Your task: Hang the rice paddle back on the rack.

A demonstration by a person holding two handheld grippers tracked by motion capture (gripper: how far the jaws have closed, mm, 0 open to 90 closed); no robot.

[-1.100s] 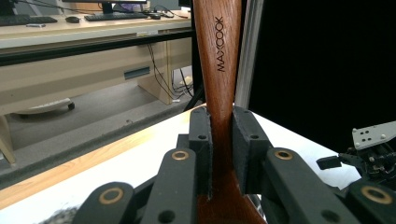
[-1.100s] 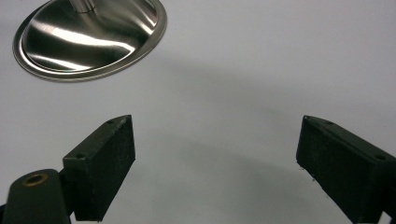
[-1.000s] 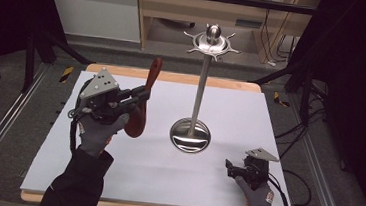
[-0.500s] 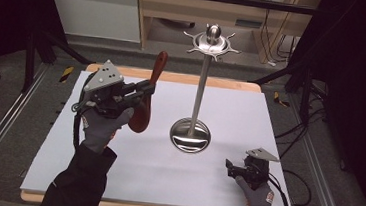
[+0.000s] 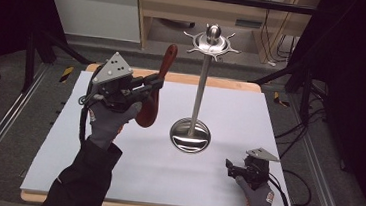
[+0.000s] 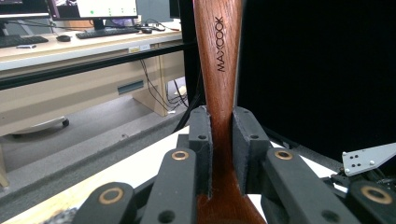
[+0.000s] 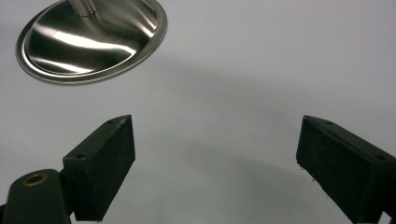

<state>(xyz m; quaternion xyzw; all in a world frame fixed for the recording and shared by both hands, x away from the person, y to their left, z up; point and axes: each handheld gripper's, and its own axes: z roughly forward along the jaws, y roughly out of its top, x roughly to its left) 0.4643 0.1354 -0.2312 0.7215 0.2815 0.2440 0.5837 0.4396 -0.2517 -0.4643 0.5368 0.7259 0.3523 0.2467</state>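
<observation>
a lab or office is suggested by a desk (image 6: 70, 46) with monitors (image 6: 105, 8), a keyboard (image 6: 105, 32), and trailing cables (image 5: 272, 30).

Bright white table (image 5: 114, 177), dark surroundings, glare on steel base (image 7: 88, 42)

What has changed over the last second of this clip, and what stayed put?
The left gripper, jaws clamped on the wooden utensil throughout, has carried it up and slightly toward the hook stand, with the handle end now nearer the stand's top ring. Nothing was picked up or released. The right gripper rests open on the white mat as before; the stand has not moved.
</observation>
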